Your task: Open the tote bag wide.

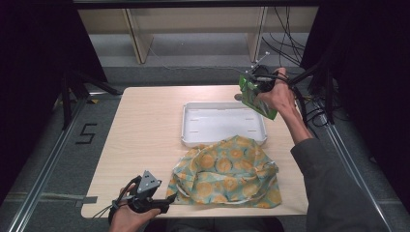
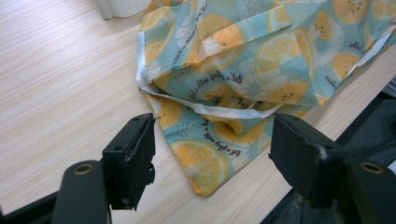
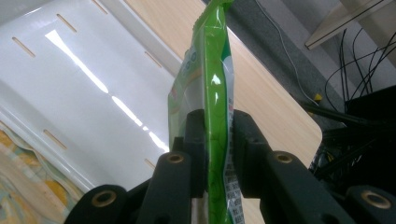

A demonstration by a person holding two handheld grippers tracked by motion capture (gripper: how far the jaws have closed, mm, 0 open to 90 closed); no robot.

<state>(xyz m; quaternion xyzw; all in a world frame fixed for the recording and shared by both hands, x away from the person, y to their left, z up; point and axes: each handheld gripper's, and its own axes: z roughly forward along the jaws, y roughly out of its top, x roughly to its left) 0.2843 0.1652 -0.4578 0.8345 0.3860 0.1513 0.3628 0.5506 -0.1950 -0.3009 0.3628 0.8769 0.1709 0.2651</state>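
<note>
Here, at the near left corner of the table (image 1: pixel 145 125), my left claw (image 1: pixel 162 203) lies low in my left hand (image 1: pixel 130 215), its jaws standing apart with nothing pressed between them. In the left gripper view the claw (image 2: pixel 212 140) points at the near corner of the cloth bag (image 2: pixel 243 79), a pale blue fabric printed with orange slices and edged in white; a point of that fabric lies on the wood in the gap between the jaws, touched by neither pad.

Moving right in the high view, the cloth bag (image 1: pixel 227 171) sits crumpled on the front half of the table, its far edge lapping against the near rim of the white tray (image 1: pixel 186 121). The tray rests flat at the middle of the table, slots showing in its floor.

Farther right, above the far right corner of the table, my right hand (image 1: pixel 280 96) holds the right claw (image 1: pixel 254 89) raised in the air. It is clamped on a green snack packet (image 1: pixel 258 104), which hangs clear of the table just beyond the tray's right end. In the right gripper view the claw (image 3: pixel 217 135) pinches the green snack packet (image 3: pixel 210 84) edge-on between both pads, the packet standing upright out of the jaws, with the tray (image 3: pixel 70 93) lying off to the left below it and the table's rounded corner to the right.
</note>
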